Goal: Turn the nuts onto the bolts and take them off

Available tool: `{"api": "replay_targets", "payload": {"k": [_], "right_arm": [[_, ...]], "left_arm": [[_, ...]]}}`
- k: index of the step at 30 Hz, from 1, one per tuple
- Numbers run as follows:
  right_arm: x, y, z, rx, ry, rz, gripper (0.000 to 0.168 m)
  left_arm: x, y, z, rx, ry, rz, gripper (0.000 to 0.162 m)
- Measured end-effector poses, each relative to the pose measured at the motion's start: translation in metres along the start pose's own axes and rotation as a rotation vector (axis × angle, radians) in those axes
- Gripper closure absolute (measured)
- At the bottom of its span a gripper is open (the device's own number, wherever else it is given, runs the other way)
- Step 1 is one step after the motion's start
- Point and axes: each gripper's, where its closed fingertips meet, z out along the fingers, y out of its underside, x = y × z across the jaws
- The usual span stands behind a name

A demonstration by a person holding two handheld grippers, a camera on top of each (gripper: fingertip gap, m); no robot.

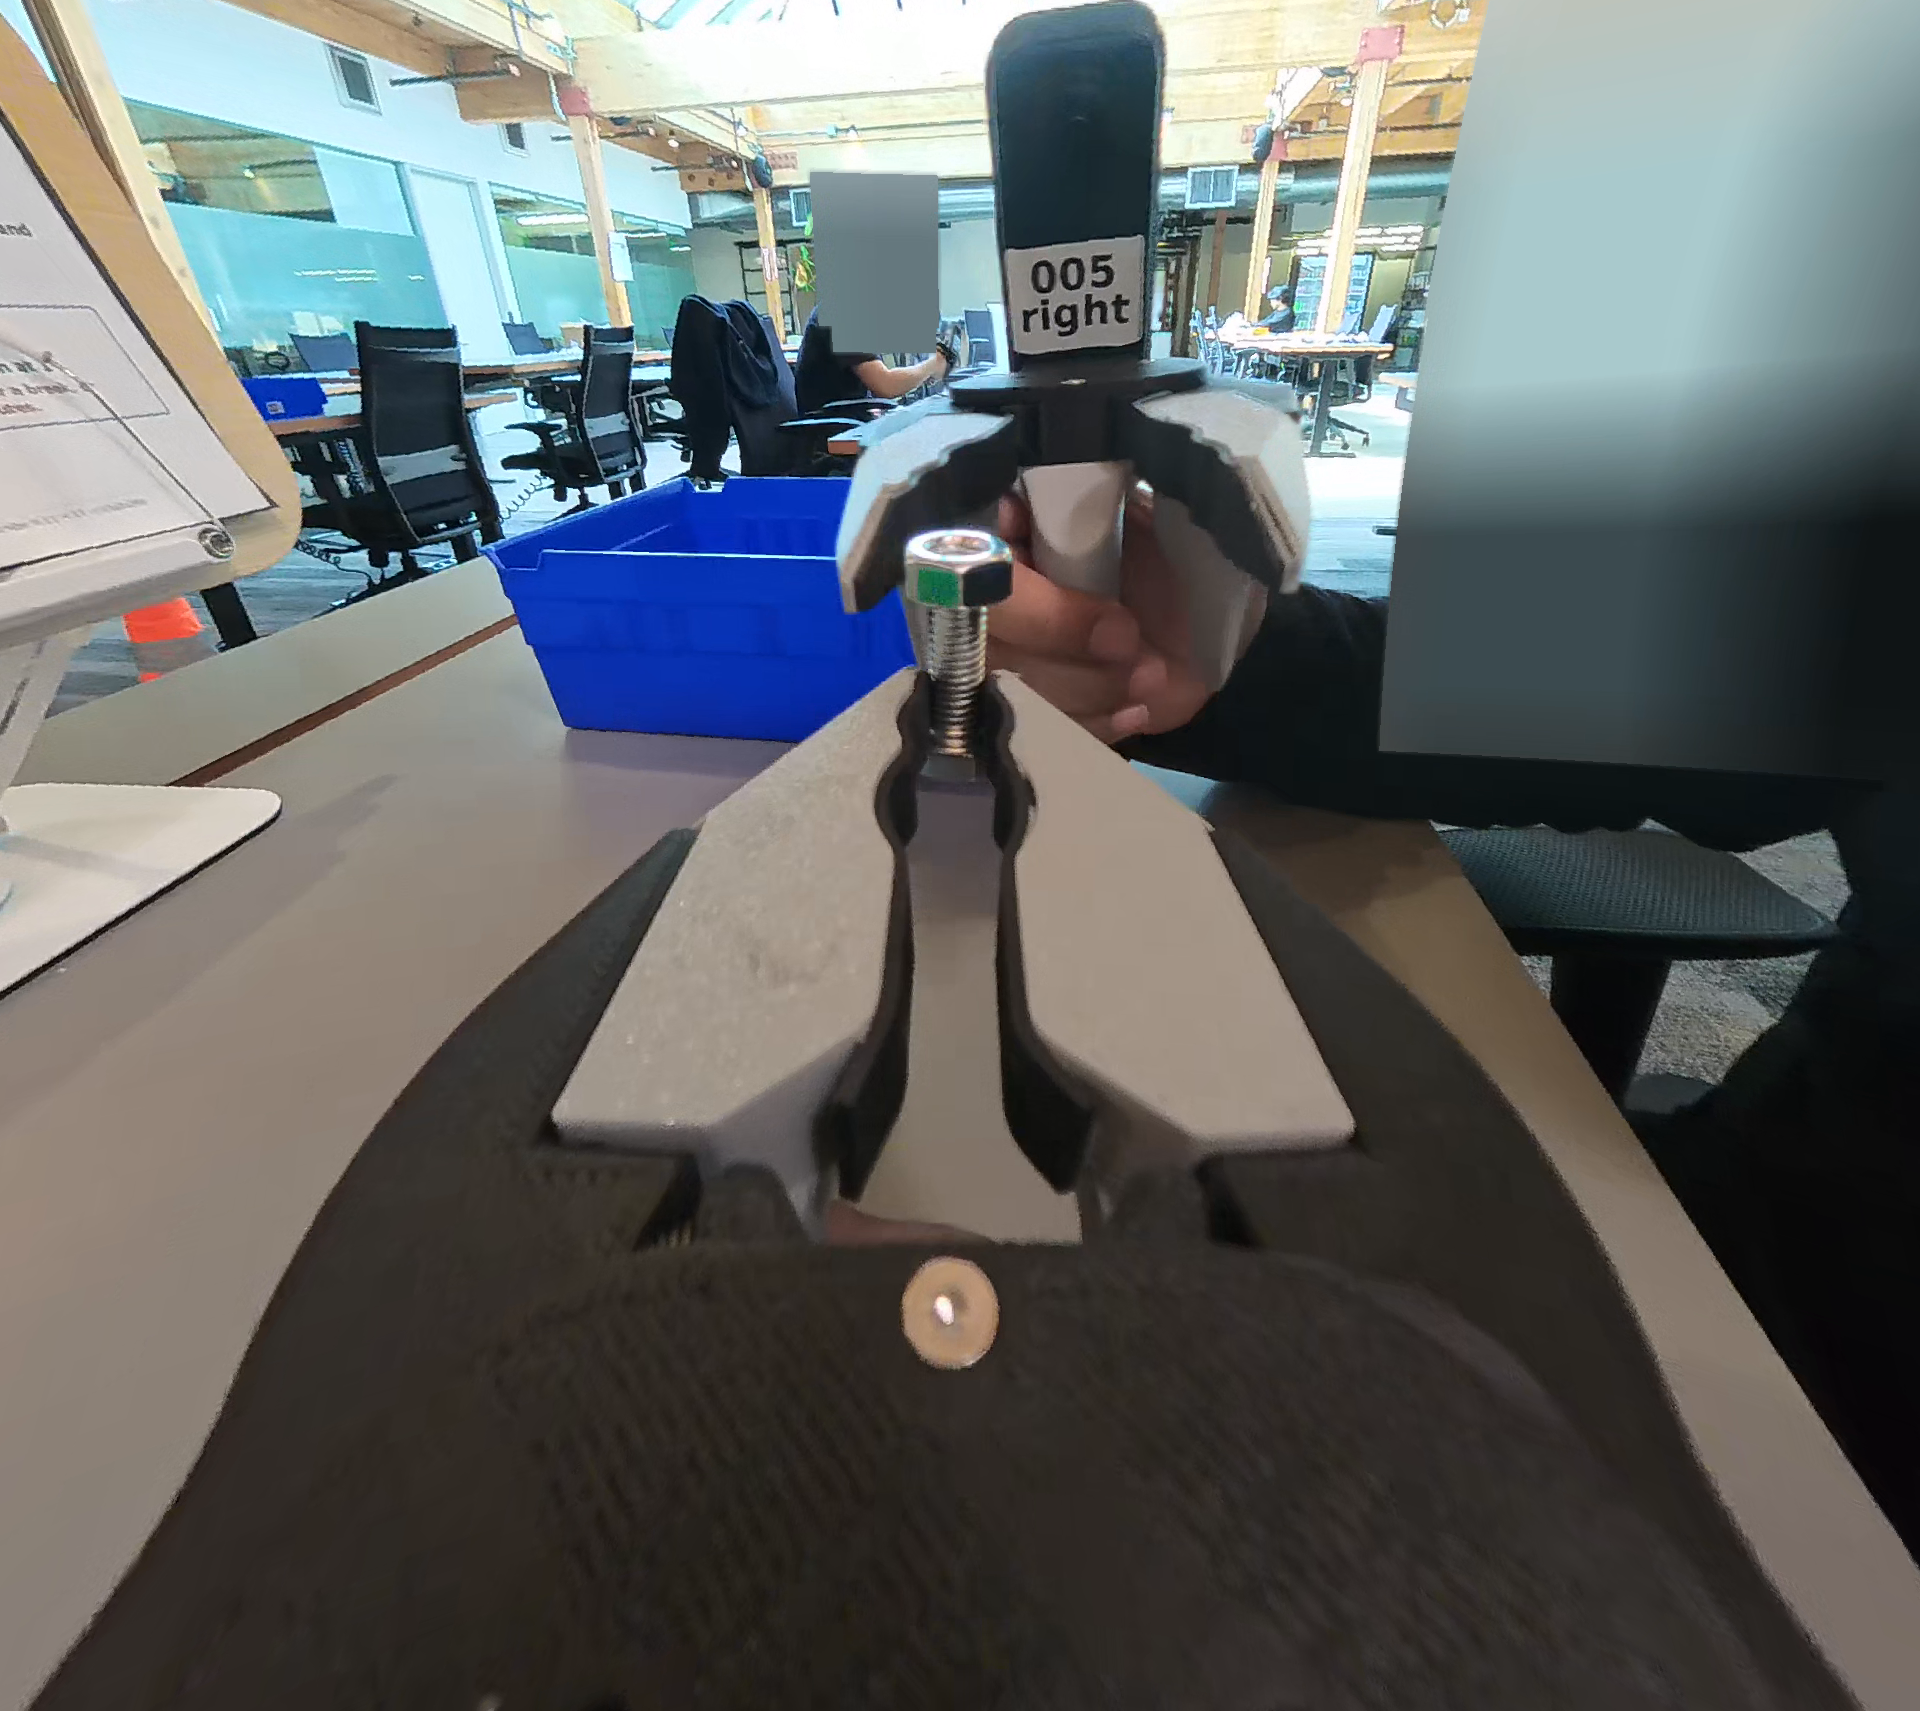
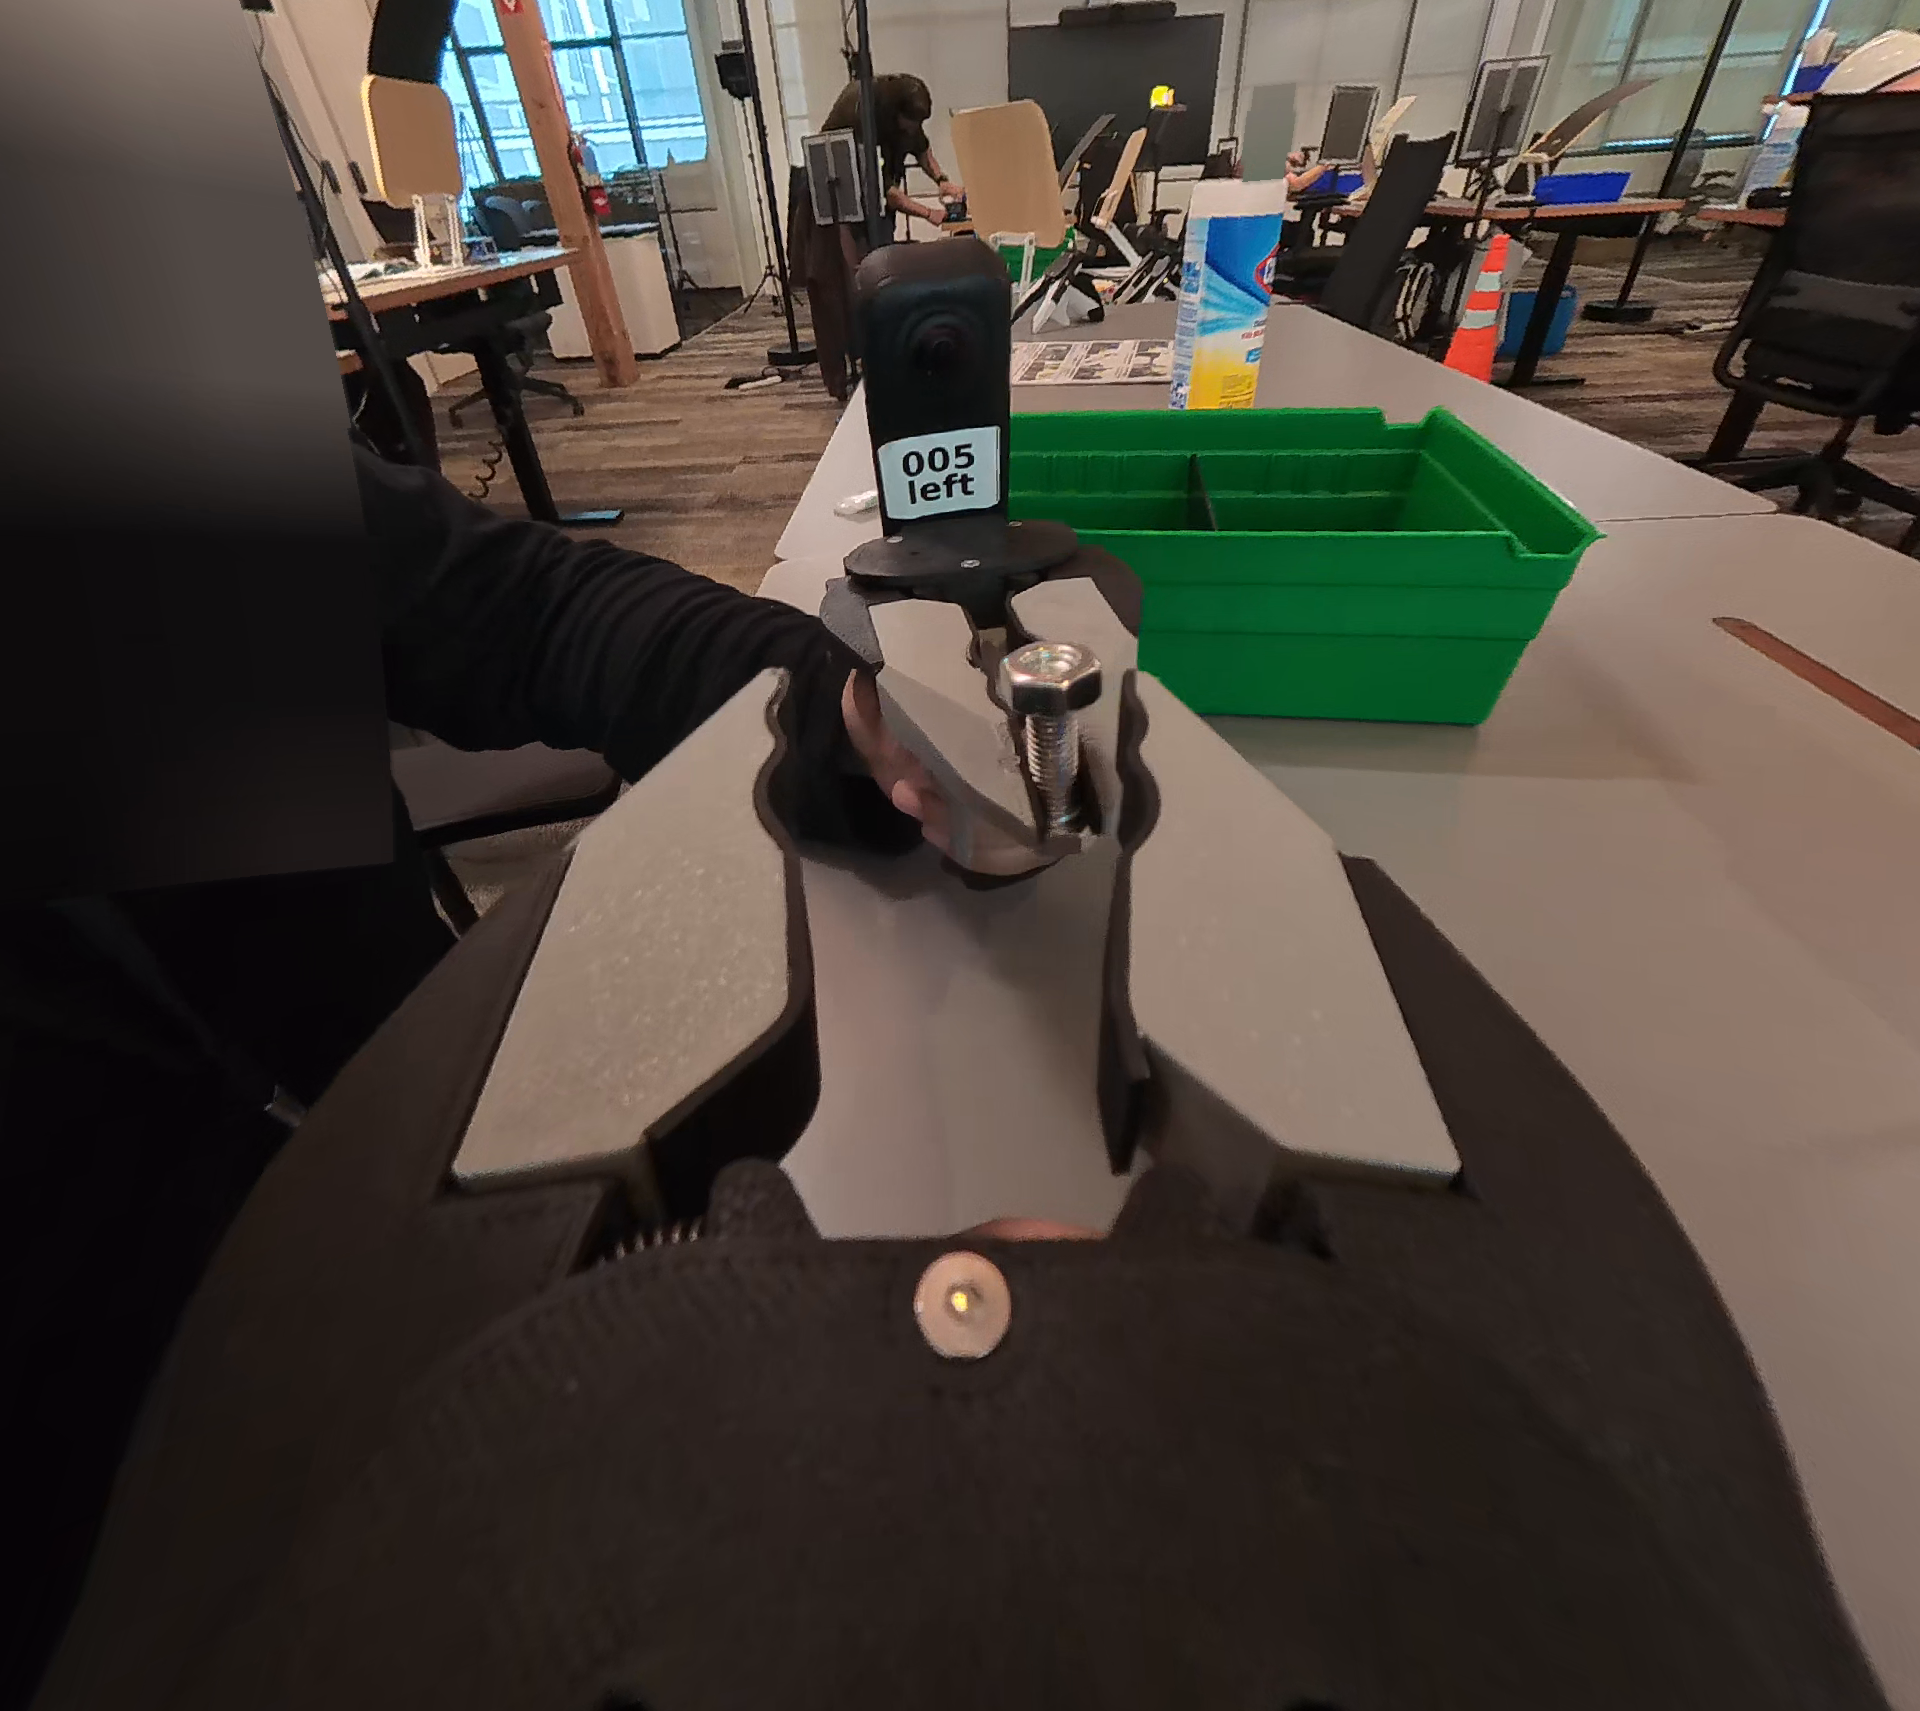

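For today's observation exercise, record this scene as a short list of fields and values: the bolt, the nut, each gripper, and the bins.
bolt: upright, threaded shank clamped low, head resting on the table
nut: at the bolt's top end, green mark on one face
left gripper: shut on the bolt
right gripper: open, beside the nut, not touching it
blue bin: behind the bolt
green bin: divided, on the table

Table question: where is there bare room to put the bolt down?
Bare grey table lies right of the open right claw, in front of the green plastic bin. More lies left of the left claw, between the blue plastic bin and white stand base. It's crowded where both claws meet at the silver threaded bolt.
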Motion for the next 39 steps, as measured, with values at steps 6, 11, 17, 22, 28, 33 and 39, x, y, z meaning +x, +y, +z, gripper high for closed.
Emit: {"api": "replay_targets", "payload": {"k": [6,11,17,22,28,33,39], "right_arm": [[-0.007,0.004,0.019,0.001,-0.041,0.037,0.099],[-0.016,0.010,0.035,-0.027,-0.050,0.007,0.094],[-0.007,0.004,0.020,-0.002,-0.015,0.009,0.097],[0.003,-0.005,0.006,0.030,0.038,-0.003,0.099],[0.006,-0.010,0.011,0.067,0.055,0.016,0.093],[-0.006,-0.006,0.029,0.055,0.020,-0.018,0.094],[-0.003,-0.004,0.026,0.041,0.058,-0.042,0.089]], "left_arm": [[0.013,0.008,0.012,-0.024,0.038,0.003,0.156],[0.018,0.007,0.016,-0.020,0.040,0.024,0.156],[0.000,0.002,0.004,-0.002,-0.021,0.023,0.155],[-0.016,-0.006,-0.005,0.027,-0.075,-0.007,0.156],[0.001,-0.002,0.005,0.012,-0.014,-0.006,0.156],[0.014,0.002,0.017,0.003,0.016,0.001,0.156],[-0.001,0.000,0.008,0.008,-0.048,0.011,0.155]]}}
